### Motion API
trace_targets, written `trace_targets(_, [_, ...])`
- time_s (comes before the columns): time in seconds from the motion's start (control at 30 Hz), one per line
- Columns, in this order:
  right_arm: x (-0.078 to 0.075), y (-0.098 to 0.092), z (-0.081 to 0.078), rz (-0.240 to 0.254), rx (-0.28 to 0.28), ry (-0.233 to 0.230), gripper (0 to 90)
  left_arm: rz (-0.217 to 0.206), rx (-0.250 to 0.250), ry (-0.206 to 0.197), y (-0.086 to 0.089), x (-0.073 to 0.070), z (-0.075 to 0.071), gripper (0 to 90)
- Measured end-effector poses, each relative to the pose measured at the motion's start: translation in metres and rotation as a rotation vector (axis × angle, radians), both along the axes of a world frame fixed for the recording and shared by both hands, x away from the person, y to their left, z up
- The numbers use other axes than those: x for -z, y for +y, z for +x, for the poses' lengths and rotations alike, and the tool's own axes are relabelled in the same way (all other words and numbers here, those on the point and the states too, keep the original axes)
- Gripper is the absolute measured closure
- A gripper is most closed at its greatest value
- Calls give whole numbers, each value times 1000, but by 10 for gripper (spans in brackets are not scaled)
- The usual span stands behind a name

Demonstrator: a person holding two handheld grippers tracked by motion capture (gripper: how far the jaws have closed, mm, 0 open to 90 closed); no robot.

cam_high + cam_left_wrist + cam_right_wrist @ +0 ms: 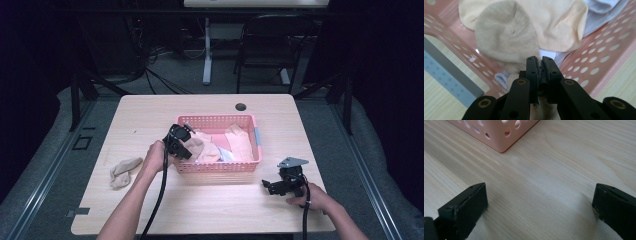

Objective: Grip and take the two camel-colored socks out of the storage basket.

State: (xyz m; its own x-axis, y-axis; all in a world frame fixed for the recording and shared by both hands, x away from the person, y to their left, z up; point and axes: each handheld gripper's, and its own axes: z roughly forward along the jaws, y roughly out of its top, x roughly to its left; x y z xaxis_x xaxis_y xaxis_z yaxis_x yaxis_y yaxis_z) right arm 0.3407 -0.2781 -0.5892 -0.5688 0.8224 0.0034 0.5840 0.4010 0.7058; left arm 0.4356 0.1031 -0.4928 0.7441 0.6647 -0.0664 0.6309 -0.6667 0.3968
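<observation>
A pink perforated basket stands mid-table with several socks and cloths inside. My left gripper reaches over the basket's left wall; in the left gripper view its jaws are pressed together on the near end of a tan sock. The sock lies on a cream sock, beside a pale striped cloth. My right gripper rests low over the table at the front right. Its jaws stand wide apart with bare wood between them. A corner of the basket lies ahead of it.
Another tan sock lies loose on the table to the left of the basket. The basket has a grey-blue handle on its right side. A cable hole sits near the far edge. A chair stands beyond the table.
</observation>
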Motion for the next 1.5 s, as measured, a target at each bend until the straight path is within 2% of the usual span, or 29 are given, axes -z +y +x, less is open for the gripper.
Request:
trace_targets(0.17, [0, 0, 0, 0, 0, 0, 0, -6, 5, -39, -2, -14, 0, 846])
trace_targets(0.2, [0, 0, 0, 0, 0, 0, 0, -15, 6, -59, -2, -22, -1, 847])
trace_targets(0.33, [0, 0, 0, 0, 0, 0, 0, -24, 16, -90, -3, -39, 0, 848])
trace_targets(0.37, [0, 0, 0, 0, 0, 0, 0, -24, 16, -90, -3, -39, 0, 848])
trace_targets(0.4, [0, 0, 0, 0, 0, 0, 0, -25, 15, -102, -3, -46, 0, 849])
trace_targets(0.53, [0, 0, 0, 0, 0, 0, 0, -29, 16, -125, -3, -59, 1, 849])
trace_targets(0.7, [0, 0, 0, 0, 0, 0, 0, -36, 19, -142, -3, -71, 1, 850])
trace_targets(0.8, [0, 0, 0, 0, 0, 0, 0, -57, 33, -154, -2, -83, 2, 850])
trace_targets(0.83, [0, 0, 0, 0, 0, 0, 0, -57, 33, -154, -2, -83, 2, 849])
trace_targets(1.13, [0, 0, 0, 1, 0, 0, 0, -60, 33, -211, -1, -118, 1, 850])
trace_targets(1.17, [0, 0, 0, -4, -1, 0, 0, -60, 33, -211, -1, -118, 1, 849])
trace_targets(1.2, [0, 0, 0, -3, -1, 0, 0, -67, 31, -225, 2, -126, 0, 850])
trace_targets(1.33, [0, 0, 0, -3, -1, 0, 0, -79, 20, -252, 9, -140, -2, 849])
trace_targets(1.37, [0, 0, 0, -3, -1, 0, 0, -79, 20, -252, 9, -140, -2, 849])
trace_targets(1.4, [0, 0, 0, -3, -1, 1, 0, -85, 12, -264, 15, -147, -3, 849])
trace_targets(1.5, [0, 0, 0, -4, 0, 0, 0, -94, -5, -281, 25, -155, -6, 849])
